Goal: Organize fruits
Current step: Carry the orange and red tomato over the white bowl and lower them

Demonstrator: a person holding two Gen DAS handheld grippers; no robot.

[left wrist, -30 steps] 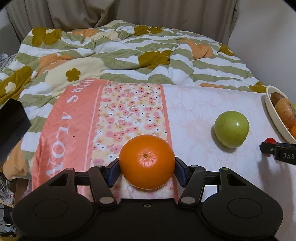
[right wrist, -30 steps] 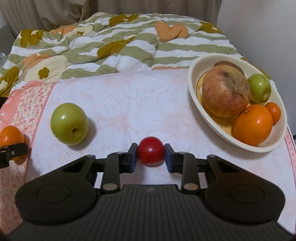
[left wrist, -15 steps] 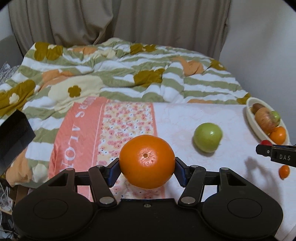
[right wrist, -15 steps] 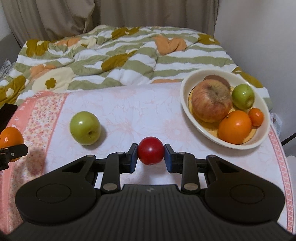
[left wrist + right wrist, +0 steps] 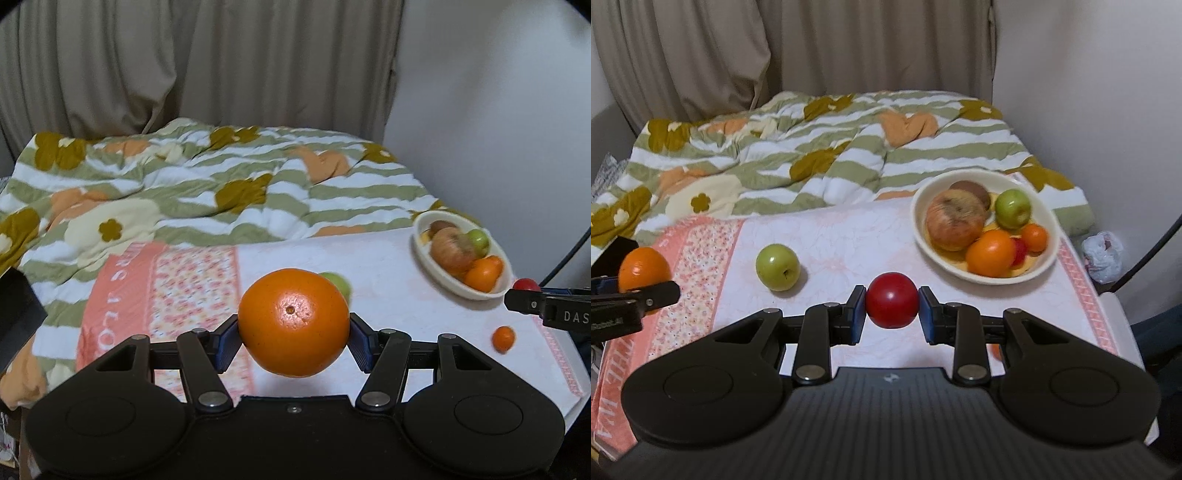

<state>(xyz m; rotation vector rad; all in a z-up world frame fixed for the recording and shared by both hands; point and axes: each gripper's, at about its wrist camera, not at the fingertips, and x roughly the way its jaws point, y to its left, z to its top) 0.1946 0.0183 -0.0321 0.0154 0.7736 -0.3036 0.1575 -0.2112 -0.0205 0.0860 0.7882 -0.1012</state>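
Observation:
My left gripper (image 5: pixel 293 338) is shut on a large orange (image 5: pixel 293 322), held above the pink floral cloth (image 5: pixel 192 280). The same orange (image 5: pixel 644 268) shows at the left of the right wrist view. My right gripper (image 5: pixel 892 310) is shut on a small red fruit (image 5: pixel 892 305), also lifted off the cloth (image 5: pixel 849 240). A green apple (image 5: pixel 777 266) lies loose on the cloth, mostly hidden behind the orange in the left wrist view. A cream bowl (image 5: pixel 1047 225) at the right holds several fruits. A small tangerine (image 5: pixel 503 338) lies on the cloth near the front right.
A striped flower-print duvet (image 5: pixel 831 158) covers the bed behind the cloth. Curtains and a white wall stand at the back and right. A crumpled plastic bag (image 5: pixel 1103 254) and a dark cable (image 5: pixel 1145 258) lie beyond the cloth's right edge. A dark object (image 5: pixel 16 317) sits at the left.
Both grippers have risen and drawn back with their fruits still held; the cloth, apple and bowl now look smaller and farther away. The small tangerine has come into view.

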